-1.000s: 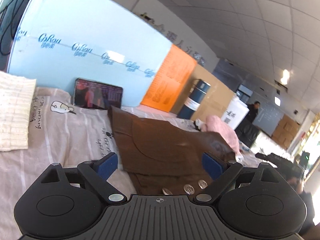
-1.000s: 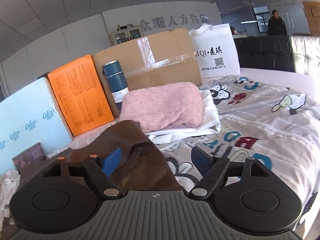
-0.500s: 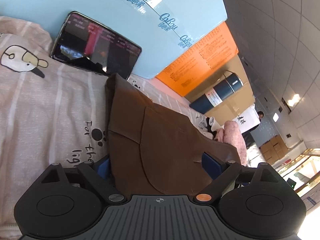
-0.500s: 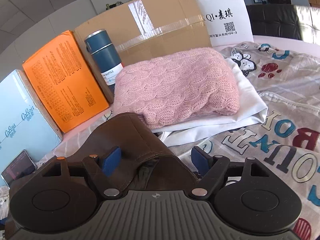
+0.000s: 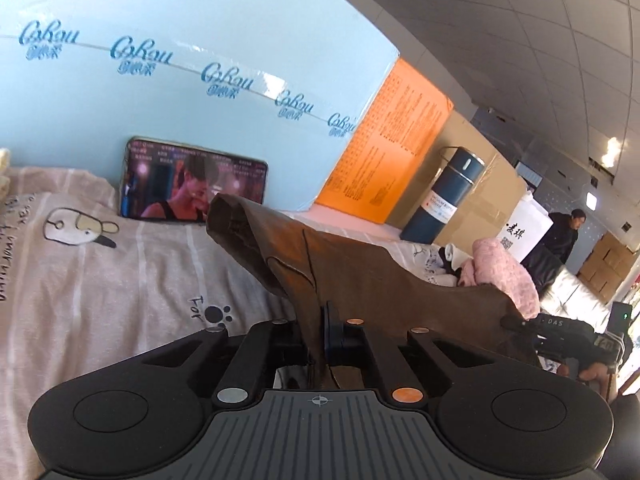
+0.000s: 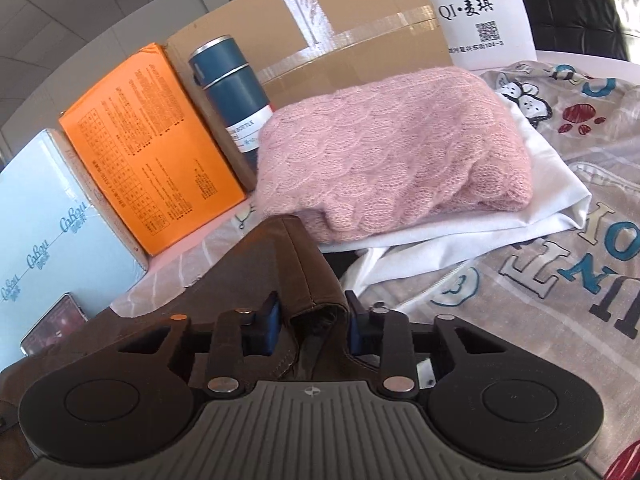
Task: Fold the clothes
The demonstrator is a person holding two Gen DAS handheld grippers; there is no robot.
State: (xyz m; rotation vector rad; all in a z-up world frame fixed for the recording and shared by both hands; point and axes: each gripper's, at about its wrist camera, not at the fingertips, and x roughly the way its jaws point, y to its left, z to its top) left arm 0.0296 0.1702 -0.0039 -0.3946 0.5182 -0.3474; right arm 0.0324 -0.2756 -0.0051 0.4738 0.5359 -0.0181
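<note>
A brown leather-like garment lies on the printed bedsheet. My left gripper is shut on its near edge, and the cloth rises in a pinched fold between the fingers. In the right wrist view the same brown garment has a thick folded hem. My right gripper is closed on that hem, its blue pads pressing both sides. The garment stretches between the two grippers.
A phone leans on a light blue box. An orange box, a blue bottle and a cardboard box line the back. A folded pink sweater rests on white cloth beside the garment.
Both grippers have gone from open to shut on the brown garment's edge. The left one has lifted the cloth into a raised fold.
</note>
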